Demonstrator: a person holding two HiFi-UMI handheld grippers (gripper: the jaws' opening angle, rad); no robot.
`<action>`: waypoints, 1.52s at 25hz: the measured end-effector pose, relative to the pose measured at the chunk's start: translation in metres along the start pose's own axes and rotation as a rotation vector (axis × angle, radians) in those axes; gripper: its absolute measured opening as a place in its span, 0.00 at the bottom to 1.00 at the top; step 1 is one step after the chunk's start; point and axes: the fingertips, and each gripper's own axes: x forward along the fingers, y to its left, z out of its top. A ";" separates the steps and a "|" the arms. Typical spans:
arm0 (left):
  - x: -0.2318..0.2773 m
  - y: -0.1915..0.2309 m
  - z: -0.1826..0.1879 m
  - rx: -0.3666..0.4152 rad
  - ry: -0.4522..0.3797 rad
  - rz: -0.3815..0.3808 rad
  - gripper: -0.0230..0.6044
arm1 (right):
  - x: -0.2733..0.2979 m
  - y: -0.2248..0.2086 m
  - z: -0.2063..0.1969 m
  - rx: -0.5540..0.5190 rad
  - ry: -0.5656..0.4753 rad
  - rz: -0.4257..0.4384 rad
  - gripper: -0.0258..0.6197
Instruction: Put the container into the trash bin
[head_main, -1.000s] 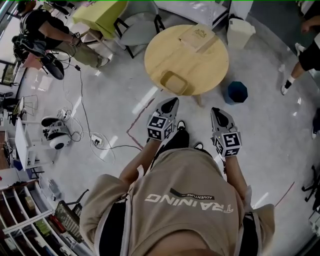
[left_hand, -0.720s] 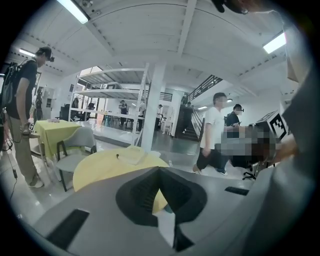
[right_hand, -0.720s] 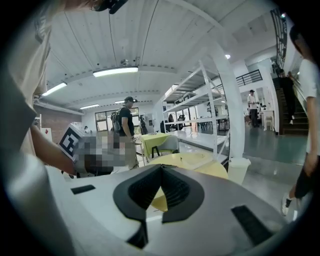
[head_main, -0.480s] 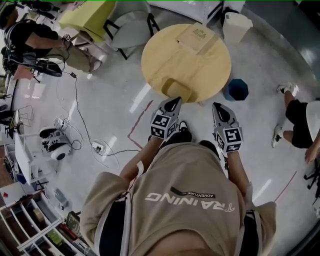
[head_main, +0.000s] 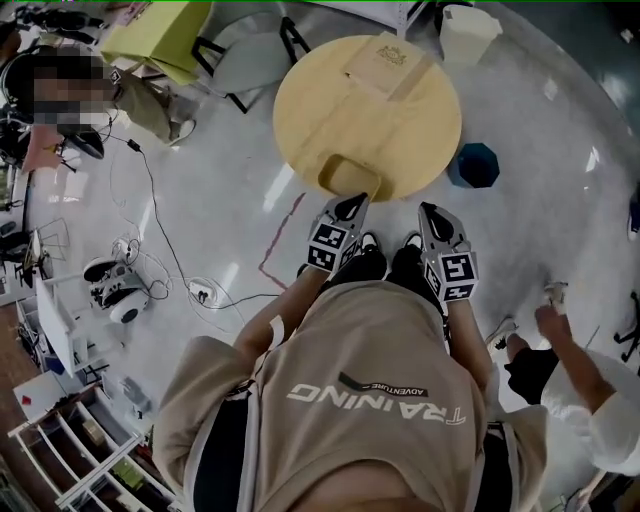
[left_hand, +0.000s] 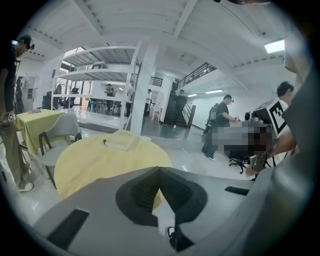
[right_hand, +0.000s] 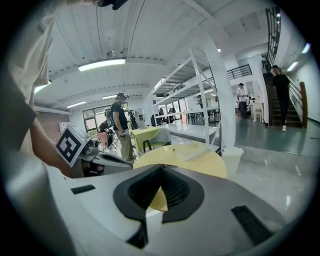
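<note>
Pale glossy floor (head_main: 200, 200) surrounds a round wooden worktop (head_main: 400, 120). Both tools point at it from the near side. The left tool (head_main: 351, 203) has its jaws pressed together with nothing between them. The right tool (head_main: 431, 212) is also closed, its dark pads meeting at a point (each tool's own view shows this plainly).

Just ahead of the left tool's tip, the container (head_main: 347, 172) sits at the near edge of the worktop, not touching either tool. It is a shallow tray, roughly rectangular with rounded corners. Its tan colour is so close to the wood that mainly its raised rim sets it apart. A flat box (head_main: 388, 58) lies at the far side of the worktop.

On the floor just right of the worktop stands a blue six-sided tub (head_main: 473, 165). A white bin (head_main: 466, 30) stands beyond the far edge. I cannot tell which of them is the trash bin. Loose cables (head_main: 165, 240) trail off to the left. A crouching person (head_main: 580, 370) is at the lower right.
</note>
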 end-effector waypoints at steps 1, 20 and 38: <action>0.004 0.001 -0.002 -0.002 0.015 0.009 0.05 | 0.002 -0.003 0.000 -0.001 0.000 0.006 0.04; 0.097 0.021 -0.107 -0.058 0.413 0.090 0.24 | 0.015 -0.044 -0.057 0.000 0.133 0.059 0.04; 0.112 0.027 -0.113 0.045 0.483 0.112 0.08 | 0.012 -0.083 -0.054 0.036 0.120 -0.004 0.04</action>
